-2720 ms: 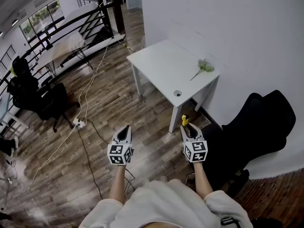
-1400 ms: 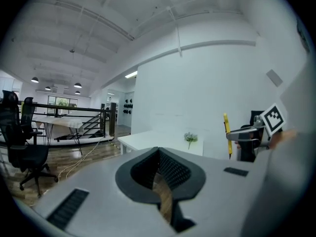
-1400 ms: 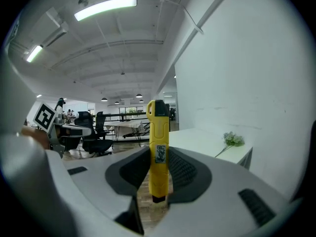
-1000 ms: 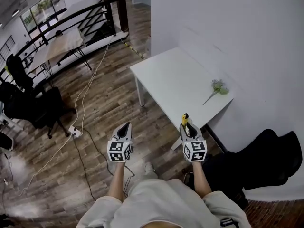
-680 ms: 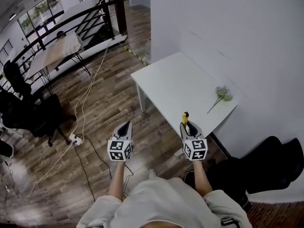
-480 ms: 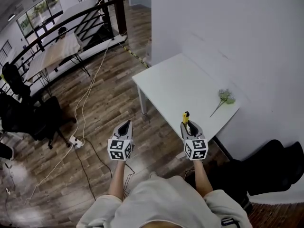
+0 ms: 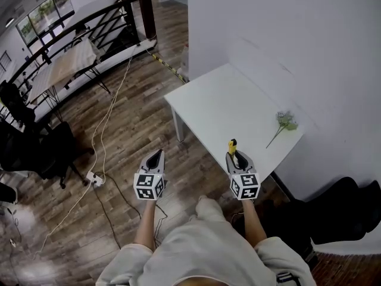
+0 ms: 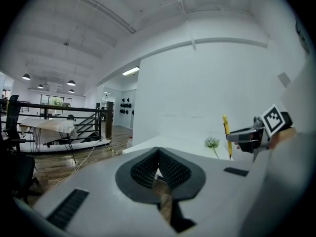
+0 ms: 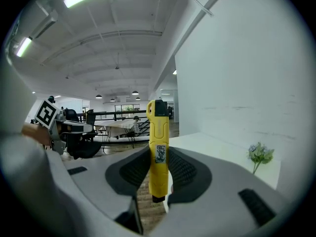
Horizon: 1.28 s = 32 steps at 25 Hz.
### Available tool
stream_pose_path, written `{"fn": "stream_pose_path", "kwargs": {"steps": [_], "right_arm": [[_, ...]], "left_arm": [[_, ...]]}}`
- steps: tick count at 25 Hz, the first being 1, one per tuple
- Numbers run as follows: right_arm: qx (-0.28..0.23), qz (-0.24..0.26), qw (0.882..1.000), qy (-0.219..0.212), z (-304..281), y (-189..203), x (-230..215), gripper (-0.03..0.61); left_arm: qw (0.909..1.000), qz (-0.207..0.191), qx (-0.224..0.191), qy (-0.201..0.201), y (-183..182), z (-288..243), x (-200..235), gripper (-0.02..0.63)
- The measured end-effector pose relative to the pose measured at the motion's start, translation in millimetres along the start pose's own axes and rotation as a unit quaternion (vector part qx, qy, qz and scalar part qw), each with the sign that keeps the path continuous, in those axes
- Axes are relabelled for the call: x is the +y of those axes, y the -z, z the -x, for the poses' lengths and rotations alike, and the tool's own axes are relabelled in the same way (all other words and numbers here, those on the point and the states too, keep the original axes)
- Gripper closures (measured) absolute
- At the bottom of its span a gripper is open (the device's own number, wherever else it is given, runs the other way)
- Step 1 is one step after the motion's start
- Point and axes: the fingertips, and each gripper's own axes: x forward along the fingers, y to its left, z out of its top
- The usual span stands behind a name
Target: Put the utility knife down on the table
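The wood floor (image 7: 134, 121) takes up most of the head view and lies open to the left, crossed only by a thin cable (image 7: 111, 106) running away towards a black railing (image 7: 77, 31) at the far side. A white wall (image 7: 286, 34) closes the right side, and a white table (image 7: 223, 106) stands with its far long edge against it. The tabletop is bare except at the right end, and its near edge and left corner face open floor. A black chair (image 7: 336, 210) sits low on the right, beyond the table's right end. The left gripper (image 7: 157, 154) hangs over bare floor well left of the table, its jaws together with nothing between them. The right gripper (image 7: 236, 155) is at the table's near edge, jaws clamped on the yellow utility knife (image 7: 232, 146), which stands upright between the pads in the air, not on the table. A small flower sprig (image 7: 286, 123) lies near the table's right end, well apart from the knife.
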Motion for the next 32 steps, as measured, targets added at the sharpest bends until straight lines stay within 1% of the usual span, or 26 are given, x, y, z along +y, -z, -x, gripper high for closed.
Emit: {"fn": "stream_pose_path", "kwargs": {"steps": [6,14,20,25,32], "right_arm": [[0.004,-0.002,1.000,0.000,-24,2,-5,0.468],[0.003,-0.004,1.000,0.006,-73,-13,-26,0.468],[0.005,-0.005,1.000,-0.001,-128,-28,-42,0.468],[0.010,-0.005,1.000,-0.008,-172,-50,-55,0.468],[0.015,-0.014,1.000,-0.011,-236,-68,-82,0.468]], "left_arm": [[1.0000,0.004,0.005,-0.001,3,-21,14,0.607],[0.9999,0.001,0.003,0.011,-13,-75,29,0.607],[0.9999,0.004,0.008,0.005,-21,-122,57,0.607],[0.9999,0.007,0.013,0.002,-42,-163,78,0.607],[0.9998,0.004,0.018,0.003,-62,-229,101,0.607]]}}
